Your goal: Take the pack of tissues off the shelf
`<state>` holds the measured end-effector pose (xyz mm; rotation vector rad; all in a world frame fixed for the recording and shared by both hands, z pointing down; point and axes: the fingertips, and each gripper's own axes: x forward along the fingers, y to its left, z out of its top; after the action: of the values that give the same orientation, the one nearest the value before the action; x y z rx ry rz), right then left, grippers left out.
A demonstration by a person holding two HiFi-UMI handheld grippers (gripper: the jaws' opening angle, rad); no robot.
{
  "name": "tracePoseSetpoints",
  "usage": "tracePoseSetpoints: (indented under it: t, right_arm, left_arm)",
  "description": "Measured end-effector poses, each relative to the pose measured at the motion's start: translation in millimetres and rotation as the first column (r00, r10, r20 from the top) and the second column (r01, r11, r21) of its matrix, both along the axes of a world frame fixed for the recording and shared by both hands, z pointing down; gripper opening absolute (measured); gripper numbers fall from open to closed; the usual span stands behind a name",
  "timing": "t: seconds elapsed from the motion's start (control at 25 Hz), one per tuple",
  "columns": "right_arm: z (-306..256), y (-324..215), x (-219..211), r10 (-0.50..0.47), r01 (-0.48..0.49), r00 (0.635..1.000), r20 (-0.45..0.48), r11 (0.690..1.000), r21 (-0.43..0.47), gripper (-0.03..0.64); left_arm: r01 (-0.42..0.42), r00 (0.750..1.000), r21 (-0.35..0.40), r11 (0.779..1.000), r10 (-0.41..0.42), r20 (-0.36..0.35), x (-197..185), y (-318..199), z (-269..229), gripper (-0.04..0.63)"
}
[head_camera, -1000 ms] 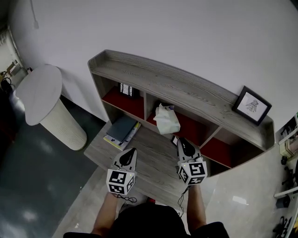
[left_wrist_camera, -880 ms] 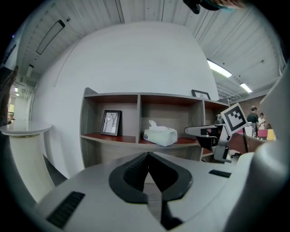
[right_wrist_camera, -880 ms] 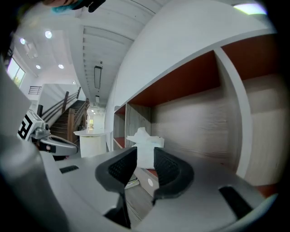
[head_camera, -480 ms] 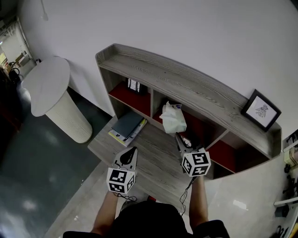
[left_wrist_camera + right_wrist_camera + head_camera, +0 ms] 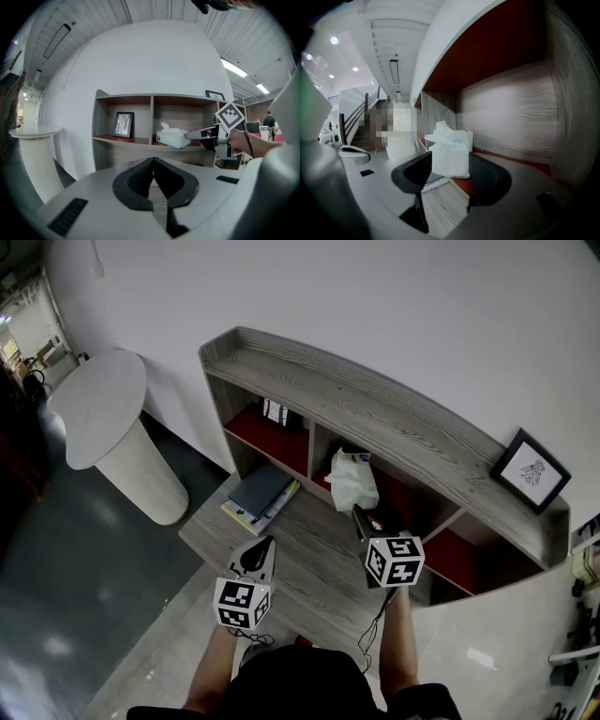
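Shelf (image 5: 375, 409) ahead: your right gripper (image 5: 358, 515), jaws just spread wide, faces the tissues (image 5: 354, 481) untouched; left gripper (image 5: 268, 543) closed, empty. Advance straight, then squeeze.

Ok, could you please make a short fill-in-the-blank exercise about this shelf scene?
1. The tissues sit in the ___ compartment of the shelf.
2. The frame on top of the shelf stands at its ___ end.
3. The left gripper is ___ and holds nothing.

Missing words: middle; right; shut
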<state>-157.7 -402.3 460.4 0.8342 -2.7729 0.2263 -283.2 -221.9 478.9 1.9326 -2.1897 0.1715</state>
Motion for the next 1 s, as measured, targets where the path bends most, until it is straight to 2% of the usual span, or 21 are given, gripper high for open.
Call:
tracePoseSetpoints:
  t: [0.28, 0.4, 0.76, 1.0]
  right_arm:
    - [0, -1, -2, 0.011, -0.011, 1.000, 0.004, 1.000, -0.016, 0.246]
    - [1, -3, -1, 0.019, -0.019, 1.000, 0.004, 1.000, -0.013, 0.179]
    - [9, -2, -10, 0.009, -0.009, 1.000, -0.018, 1.000, -0.011, 0.062]
    - [10, -3, -12, 0.007, -0.007, 0.999, -0.031, 1.000, 0.009, 0.034]
  left_arm:
    - [0.015, 1.000, -0.002, 1.000, -0.015, -0.001, -2, 4, 0, 0.006]
    - [0.021, 1.000, -0.003, 1.000, -0.021, -0.001, -3, 6, 1, 0.006]
    - [0.035, 0.999, -0.014, 0.999, -0.035, -0.003, -5, 12, 3, 0.006]
    - [0.048, 0.999, -0.016, 0.999, -0.048, -0.005, -9, 17, 4, 0.006]
